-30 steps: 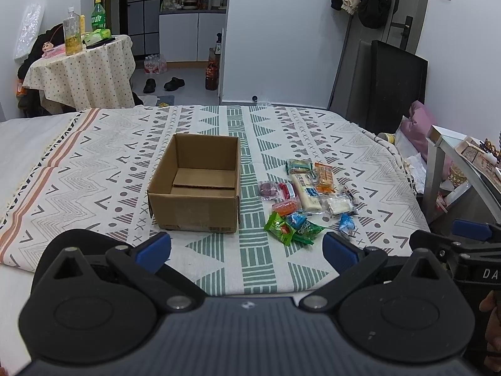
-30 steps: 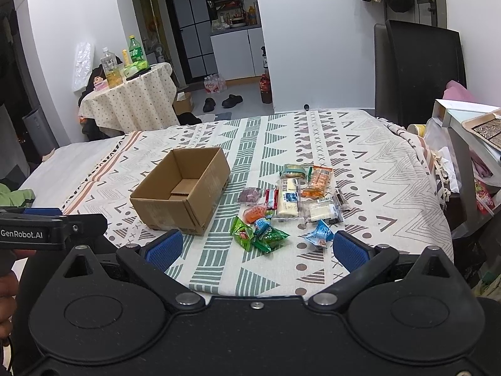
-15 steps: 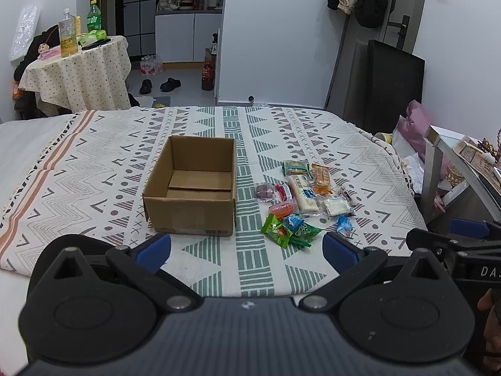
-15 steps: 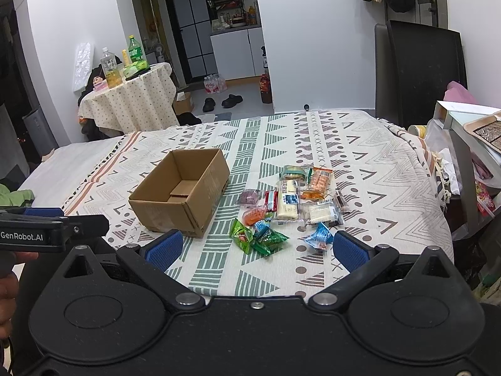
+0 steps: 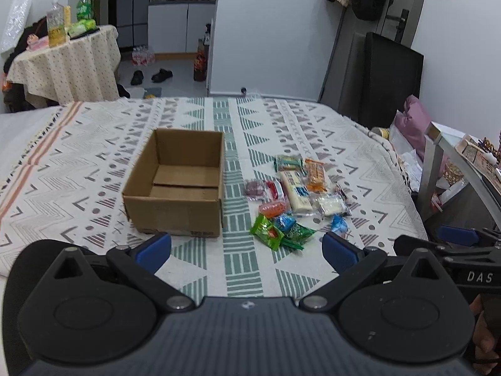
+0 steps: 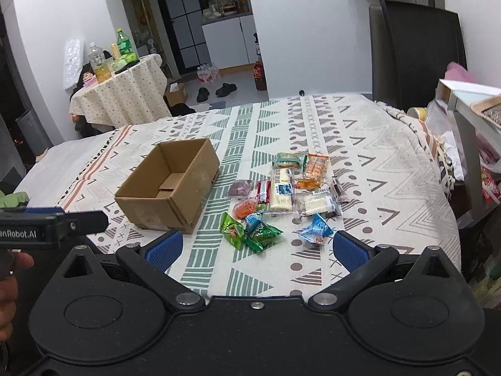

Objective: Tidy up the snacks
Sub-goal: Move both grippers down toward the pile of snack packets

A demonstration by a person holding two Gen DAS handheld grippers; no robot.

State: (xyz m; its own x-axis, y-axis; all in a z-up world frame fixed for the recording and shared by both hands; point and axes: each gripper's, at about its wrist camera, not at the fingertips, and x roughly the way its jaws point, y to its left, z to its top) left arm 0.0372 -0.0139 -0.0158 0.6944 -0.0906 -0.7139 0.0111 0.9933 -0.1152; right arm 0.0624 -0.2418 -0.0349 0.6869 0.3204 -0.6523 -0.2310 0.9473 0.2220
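An open, empty cardboard box [image 5: 175, 185] [image 6: 169, 185] sits on a patterned bedspread [image 5: 94, 169] [image 6: 375, 163]. Right of it lies a cluster of several wrapped snacks: a green packet [image 5: 266, 231] [image 6: 232, 229], a white bar [image 5: 296, 191] [image 6: 281, 190], an orange pack [image 5: 315, 171] [image 6: 313, 169], a blue candy [image 5: 339, 223] [image 6: 317, 228]. My left gripper [image 5: 247, 249] hovers open over the near edge of the bed, short of the box and snacks. My right gripper [image 6: 256, 250] is open too, just short of the green packets. Neither holds anything.
A round table [image 5: 62, 65] with bottles stands at the back left. A dark panel [image 5: 391, 81] leans at the right wall, and a cluttered side table [image 5: 463, 163] stands beside the bed. Shoes [image 6: 216, 91] lie on the floor beyond.
Both grippers have drifted slightly forward and down toward the bed; the box and snacks look a little nearer. Nothing was taken hold of.
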